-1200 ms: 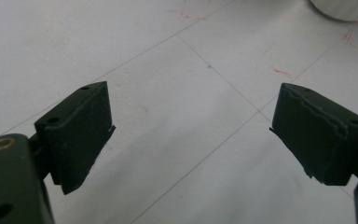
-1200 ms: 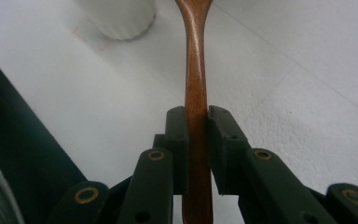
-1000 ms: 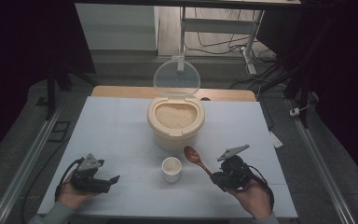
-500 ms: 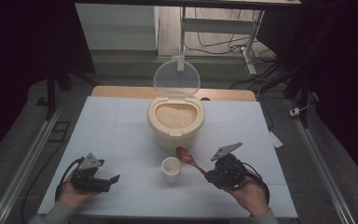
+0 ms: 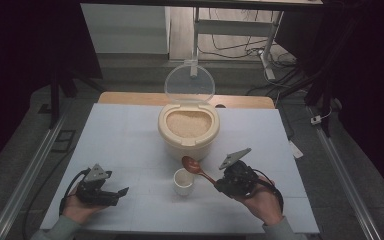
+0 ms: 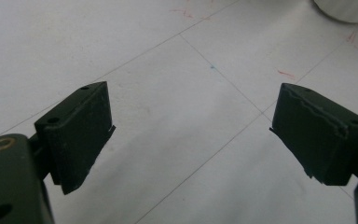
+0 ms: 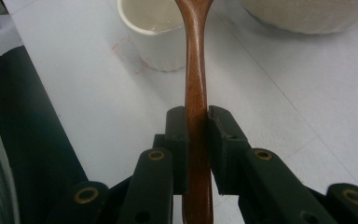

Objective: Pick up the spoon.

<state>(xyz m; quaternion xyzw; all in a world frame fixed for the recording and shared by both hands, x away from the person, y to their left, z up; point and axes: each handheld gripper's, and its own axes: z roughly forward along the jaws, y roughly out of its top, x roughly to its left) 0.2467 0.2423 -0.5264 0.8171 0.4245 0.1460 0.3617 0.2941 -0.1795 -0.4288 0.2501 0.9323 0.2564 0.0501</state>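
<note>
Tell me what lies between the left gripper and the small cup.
Nothing: in the high view, only bare table separates the left gripper from the small cup.

The wooden spoon (image 5: pixel 198 168) is reddish-brown, the cup (image 5: pixel 183 181) cream. The rice container (image 5: pixel 188 131) is beige with a clear lid (image 5: pixel 189 84); the table (image 5: pixel 125 145) is pale blue-white.

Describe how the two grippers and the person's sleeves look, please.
Both the left gripper and the right gripper are black, each with a grey three-cornered plate on top and a black cable trailing behind. Their jaws are flat black blocks on links with brass-coloured rivets. The sleeves are grey.
</note>
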